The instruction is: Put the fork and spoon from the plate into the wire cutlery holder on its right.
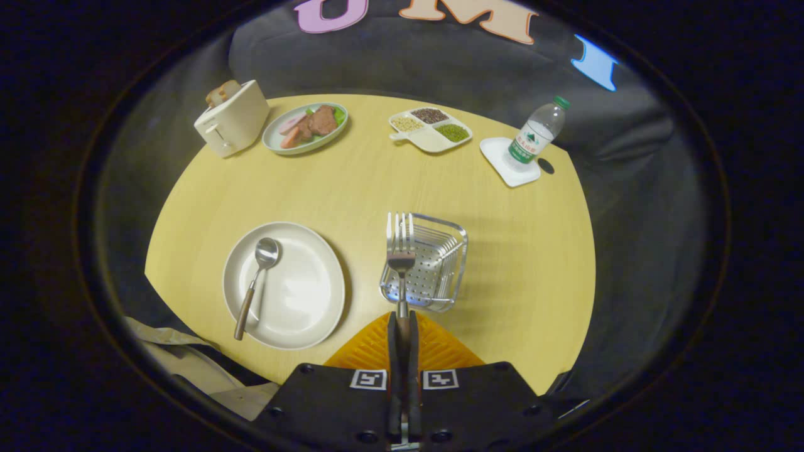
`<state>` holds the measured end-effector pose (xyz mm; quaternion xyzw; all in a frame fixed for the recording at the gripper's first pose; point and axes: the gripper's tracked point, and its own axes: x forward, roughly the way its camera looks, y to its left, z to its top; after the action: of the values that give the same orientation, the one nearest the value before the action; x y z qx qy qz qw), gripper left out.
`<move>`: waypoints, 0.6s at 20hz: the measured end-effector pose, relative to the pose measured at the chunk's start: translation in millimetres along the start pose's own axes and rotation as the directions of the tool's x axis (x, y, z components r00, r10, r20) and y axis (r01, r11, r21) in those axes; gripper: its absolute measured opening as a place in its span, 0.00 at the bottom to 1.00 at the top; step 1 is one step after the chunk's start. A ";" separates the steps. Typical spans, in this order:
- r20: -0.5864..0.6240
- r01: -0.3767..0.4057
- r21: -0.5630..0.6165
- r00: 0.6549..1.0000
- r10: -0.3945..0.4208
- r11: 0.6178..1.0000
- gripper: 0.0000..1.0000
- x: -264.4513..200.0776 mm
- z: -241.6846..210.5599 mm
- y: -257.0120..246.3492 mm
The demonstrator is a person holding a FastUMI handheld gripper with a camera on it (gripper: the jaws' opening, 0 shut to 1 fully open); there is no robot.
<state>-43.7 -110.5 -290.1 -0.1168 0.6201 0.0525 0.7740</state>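
My gripper (402, 323) is shut on the handle of a metal fork (401, 248), whose tines point away from me. The fork hangs above the near left part of the wire cutlery holder (433, 267), a square metal basket with a perforated floor. Left of the holder lies a round white plate (301, 295) on the yellow table. A spoon (256, 282) with a brown handle rests on the plate's left side, bowl pointing away from me.
At the table's far side stand a white toaster (232, 119) with bread, a plate of meat and greens (306, 127), a divided dish of grains (431, 130), and a water bottle (536, 134) on a white coaster. A sleeve (188, 364) lies near the plate's close edge.
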 end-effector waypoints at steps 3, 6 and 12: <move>-0.051 0.002 0.030 0.999 -0.001 1.000 0.07 5.5 -8.3 -7.5; -0.073 -0.001 0.056 0.997 0.005 0.998 0.09 10.8 -11.5 -9.7; -0.029 -0.010 0.107 0.999 0.013 0.994 0.23 7.9 2.1 -9.4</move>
<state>-37.8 -119.6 -296.2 -0.0724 0.6342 0.0218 0.7695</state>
